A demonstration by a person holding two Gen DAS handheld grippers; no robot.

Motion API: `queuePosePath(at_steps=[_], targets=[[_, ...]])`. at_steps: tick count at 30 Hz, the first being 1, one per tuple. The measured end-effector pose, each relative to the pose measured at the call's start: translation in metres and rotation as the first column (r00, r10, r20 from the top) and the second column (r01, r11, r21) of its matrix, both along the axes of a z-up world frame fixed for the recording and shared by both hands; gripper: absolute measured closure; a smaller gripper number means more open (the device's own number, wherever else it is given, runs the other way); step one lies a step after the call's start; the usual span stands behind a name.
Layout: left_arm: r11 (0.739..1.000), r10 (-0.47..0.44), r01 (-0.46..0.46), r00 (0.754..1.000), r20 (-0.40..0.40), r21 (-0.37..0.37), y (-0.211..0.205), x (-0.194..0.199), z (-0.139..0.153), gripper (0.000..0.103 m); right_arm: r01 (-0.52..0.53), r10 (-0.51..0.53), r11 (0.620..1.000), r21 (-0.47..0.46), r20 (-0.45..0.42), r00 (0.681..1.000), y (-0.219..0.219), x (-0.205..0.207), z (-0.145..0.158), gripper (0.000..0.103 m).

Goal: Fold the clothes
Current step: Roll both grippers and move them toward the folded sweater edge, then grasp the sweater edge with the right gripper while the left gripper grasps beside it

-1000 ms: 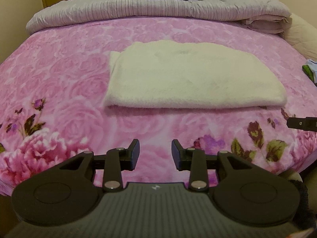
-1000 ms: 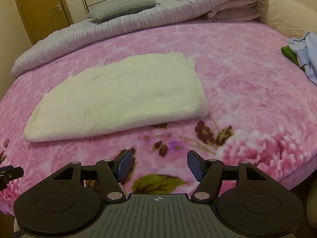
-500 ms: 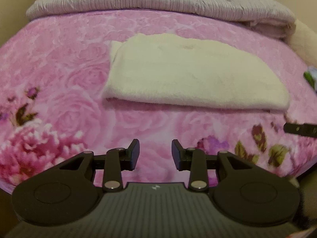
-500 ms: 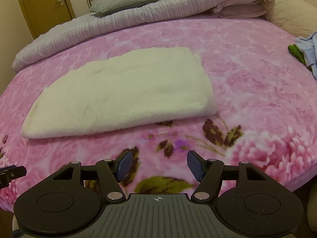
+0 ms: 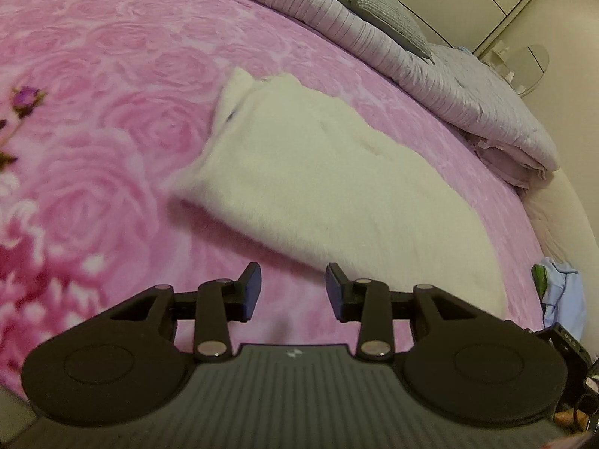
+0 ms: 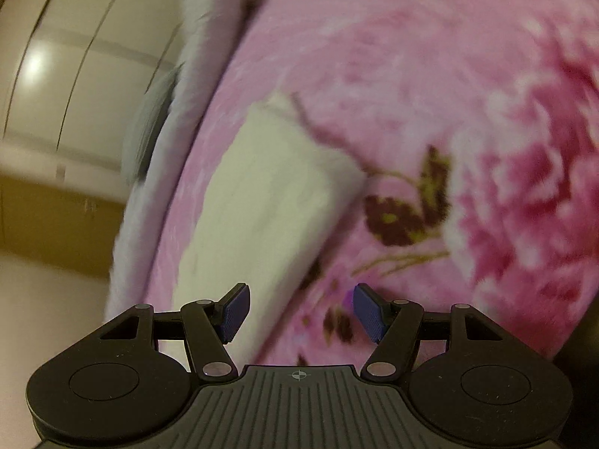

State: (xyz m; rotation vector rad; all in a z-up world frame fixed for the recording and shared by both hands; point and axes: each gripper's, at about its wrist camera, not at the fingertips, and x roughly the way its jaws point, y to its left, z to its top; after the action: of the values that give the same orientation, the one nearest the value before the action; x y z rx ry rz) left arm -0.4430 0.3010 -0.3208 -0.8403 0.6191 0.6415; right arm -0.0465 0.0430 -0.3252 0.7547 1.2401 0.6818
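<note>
Lying folded on the pink bed (image 5: 112, 119), mid-frame in the left view: cream cloth (image 5: 337, 187), near edge just above the tongs. Left tongs (image 5: 293, 292) spread, nothing between the pads, pink cover showing through the gap; right finger (image 5: 337, 292) overlapping the cloth's lower edge in the picture, contact impossible to judge. Whole frame tilted, bed sloping from upper left to lower right. Grey quilt (image 5: 430, 75) and pillow (image 5: 374, 11) along the upper right, quilt's far end bunched and partly cut by the bed's curve. Blue and green clothes (image 5: 561, 292) at the right edge, half hidden, shapes unclear. Black bit of the other tool at lower right, cropped off.

Rolled hard and smeared by blur in the right view: cloth (image 6: 262, 205) running from centre down to lower left, its lower end hidden behind the left finger (image 6: 234, 312). Right tongs (image 6: 299, 312) spread wide, empty, cloth edge and flower print (image 6: 411, 205) seen between them; touching or not, cannot tell. Quilt (image 6: 149, 187) a pale streak on the left, wardrobe (image 6: 56, 56) and door only blurry patches at upper left.
</note>
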Motion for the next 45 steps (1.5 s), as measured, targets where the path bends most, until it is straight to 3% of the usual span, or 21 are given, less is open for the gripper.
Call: queuePosePath(at_steps=[5,10,20,22,23,31,33,34,38,39,40,42,44,45], targets=[[0.999,-0.039,0.039,0.999,0.011,0.007,0.009,0.015,-0.003,0.07,0.09,-0.086,0.994,0.056,-0.075,0.993,0.002,0.017,-0.014,0.038],[0.998,-0.06,0.06,0.998,0.031,0.006,0.013,0.024,-0.004,0.07,0.165,-0.159,0.983,0.085,-0.075,0.985,0.01,0.035,-0.019,0.039],[0.998,-0.068,0.067,0.994,0.086,0.009,0.027,0.037,-0.003,0.072,0.183,-0.194,0.971,0.154,0.058,0.979,0.031,0.044,-0.026,0.039],[0.998,-0.066,0.065,0.994,0.082,0.01,0.031,0.039,-0.006,0.074,0.169,-0.18,0.978,0.122,0.087,0.98,0.034,0.044,-0.028,0.061],[0.998,-0.063,0.062,0.995,0.083,0.009,0.032,0.04,-0.006,0.074,0.168,-0.177,0.98,0.104,0.085,0.981,0.036,0.046,-0.03,0.064],[0.999,-0.033,0.033,0.994,0.1,-0.006,0.053,0.042,-0.019,0.074,0.181,-0.186,0.977,0.113,0.033,0.982,0.038,0.053,-0.031,0.065],[0.999,-0.02,0.023,0.994,0.105,-0.026,0.06,0.043,-0.025,0.076,0.141,-0.146,0.988,0.059,0.084,0.986,0.043,0.053,-0.023,0.067],[0.999,-0.013,0.018,0.993,0.117,-0.04,0.063,0.041,-0.026,0.076,0.121,-0.124,0.992,0.029,0.113,0.986,0.046,0.052,-0.018,0.075],[0.998,0.003,0.005,0.99,0.141,-0.056,0.073,0.037,-0.023,0.076,0.048,-0.022,0.994,-0.095,0.26,0.965,0.061,0.045,0.003,0.087],[0.998,0.009,-0.001,0.989,0.144,-0.059,0.075,0.035,-0.022,0.076,0.028,0.016,0.991,-0.133,0.319,0.947,0.066,0.042,0.01,0.089],[0.998,0.015,-0.005,0.989,0.148,-0.063,0.077,0.034,-0.021,0.076,0.002,0.081,0.981,-0.192,0.423,0.903,0.077,0.03,0.022,0.091],[0.996,0.028,-0.014,0.986,0.165,-0.084,0.08,0.029,-0.021,0.075,-0.026,0.22,0.948,-0.316,0.597,0.771,0.097,0.008,0.046,0.093],[0.992,0.044,-0.021,0.981,0.189,-0.122,0.082,0.022,-0.023,0.075,-0.038,0.37,0.905,-0.424,0.738,0.565,0.124,-0.025,0.064,0.093],[0.99,0.052,-0.023,0.978,0.201,-0.141,0.083,0.019,-0.024,0.075,-0.038,0.448,0.877,-0.478,0.787,0.424,0.14,-0.046,0.07,0.093]])
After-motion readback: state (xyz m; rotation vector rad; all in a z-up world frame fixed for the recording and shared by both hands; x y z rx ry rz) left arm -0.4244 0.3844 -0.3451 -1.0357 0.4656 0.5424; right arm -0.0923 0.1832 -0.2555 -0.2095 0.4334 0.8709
